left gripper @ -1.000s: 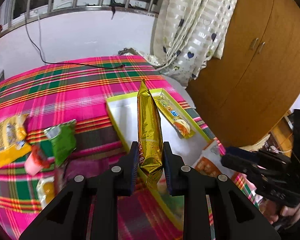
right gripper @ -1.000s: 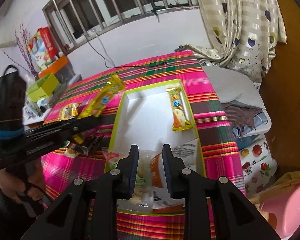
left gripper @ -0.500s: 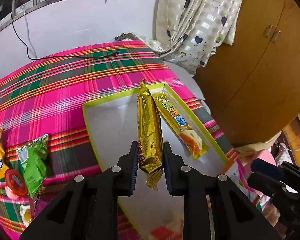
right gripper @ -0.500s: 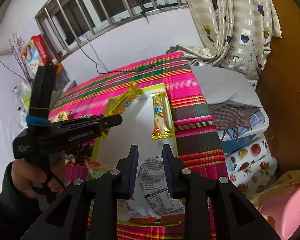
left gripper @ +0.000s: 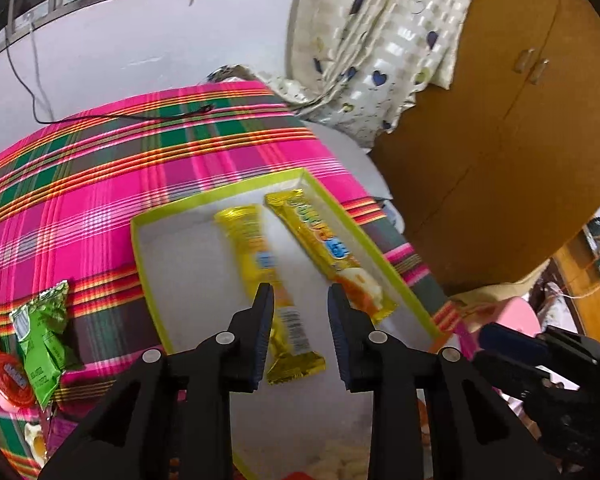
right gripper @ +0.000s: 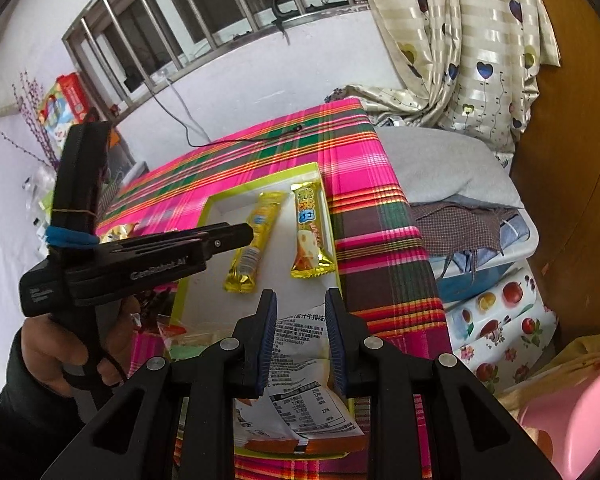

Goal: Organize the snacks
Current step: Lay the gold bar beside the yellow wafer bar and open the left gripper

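A white tray with a lime-green rim [left gripper: 138, 240] [right gripper: 204, 216] lies on the plaid table. A gold snack bar [left gripper: 268, 276] [right gripper: 254, 240] lies flat in it beside a second gold bar with blue lettering [left gripper: 328, 248] [right gripper: 310, 228]. My left gripper [left gripper: 300, 304] is open and empty just above the near end of the first bar; it also shows in the right wrist view [right gripper: 236, 236]. My right gripper [right gripper: 300, 312] hangs above a white and orange snack bag [right gripper: 304, 380] at the tray's near end, jaws slightly apart, holding nothing.
A green packet [left gripper: 40, 340], a red-lidded cup [left gripper: 12, 376] and a yellow packet lie on the cloth left of the tray. A wooden wardrobe [left gripper: 500, 140], a curtain, a pink stool [right gripper: 572, 416] and a storage bin stand right of the table.
My left gripper opened and let go of the gold bar, which now lies flat in the tray beside the other bar. The right gripper stayed over the bag.
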`<state>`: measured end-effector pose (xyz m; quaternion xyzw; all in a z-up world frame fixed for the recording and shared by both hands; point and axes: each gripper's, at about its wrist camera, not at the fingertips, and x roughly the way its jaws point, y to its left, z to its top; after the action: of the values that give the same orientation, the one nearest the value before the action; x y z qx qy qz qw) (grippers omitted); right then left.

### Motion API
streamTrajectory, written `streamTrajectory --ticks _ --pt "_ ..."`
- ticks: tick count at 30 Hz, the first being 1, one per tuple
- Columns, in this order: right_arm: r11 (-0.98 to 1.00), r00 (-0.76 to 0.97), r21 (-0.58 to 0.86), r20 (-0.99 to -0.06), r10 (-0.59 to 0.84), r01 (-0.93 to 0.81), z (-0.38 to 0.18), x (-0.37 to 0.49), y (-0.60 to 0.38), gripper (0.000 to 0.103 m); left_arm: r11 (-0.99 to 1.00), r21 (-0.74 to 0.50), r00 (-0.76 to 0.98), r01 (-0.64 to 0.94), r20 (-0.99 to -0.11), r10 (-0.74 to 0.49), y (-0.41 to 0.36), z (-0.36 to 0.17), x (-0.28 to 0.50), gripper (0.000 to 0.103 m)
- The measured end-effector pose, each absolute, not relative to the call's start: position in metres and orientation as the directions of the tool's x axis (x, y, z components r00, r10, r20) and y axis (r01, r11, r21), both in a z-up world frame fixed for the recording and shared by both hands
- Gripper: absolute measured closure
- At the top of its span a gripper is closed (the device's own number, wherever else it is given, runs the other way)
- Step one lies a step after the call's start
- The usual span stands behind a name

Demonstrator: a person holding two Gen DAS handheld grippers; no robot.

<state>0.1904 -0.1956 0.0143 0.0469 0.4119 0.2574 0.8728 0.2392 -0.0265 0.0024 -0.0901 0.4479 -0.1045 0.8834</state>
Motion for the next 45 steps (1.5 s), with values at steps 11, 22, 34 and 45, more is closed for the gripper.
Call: streamTrajectory --ticks 11,22,34,45 --pt "0.861 0.526 0.303 -0.693 0.493 -0.408 0.012 0.192 -0.200 0.080 0.968 -0.248 0.541 -0.039 -0.820 -0.188 -0.001 -0.010 0.248 0.082" --pt "0.869 0.531 0.307 -0.696 0.483 -0.388 0.009 0.199 -0.207 0.080 0.974 -0.225 0.476 0.031 -0.853 -0.212 -0.025 -0.026 0.273 0.099" --pt "0.870 0.530 0.306 -0.698 0.482 -0.388 0.009 0.199 -0.209 0.080 0.985 -0.175 0.513 0.000 -0.845 -0.150 -0.014 -0.023 0.289 0.099" --pt "0.879 0.544 0.285 -0.700 0.463 -0.382 0.014 0.192 -0.205 0.080 0.980 -0.183 0.551 0.080 -0.811 -0.197 -0.020 -0.007 0.272 0.099"
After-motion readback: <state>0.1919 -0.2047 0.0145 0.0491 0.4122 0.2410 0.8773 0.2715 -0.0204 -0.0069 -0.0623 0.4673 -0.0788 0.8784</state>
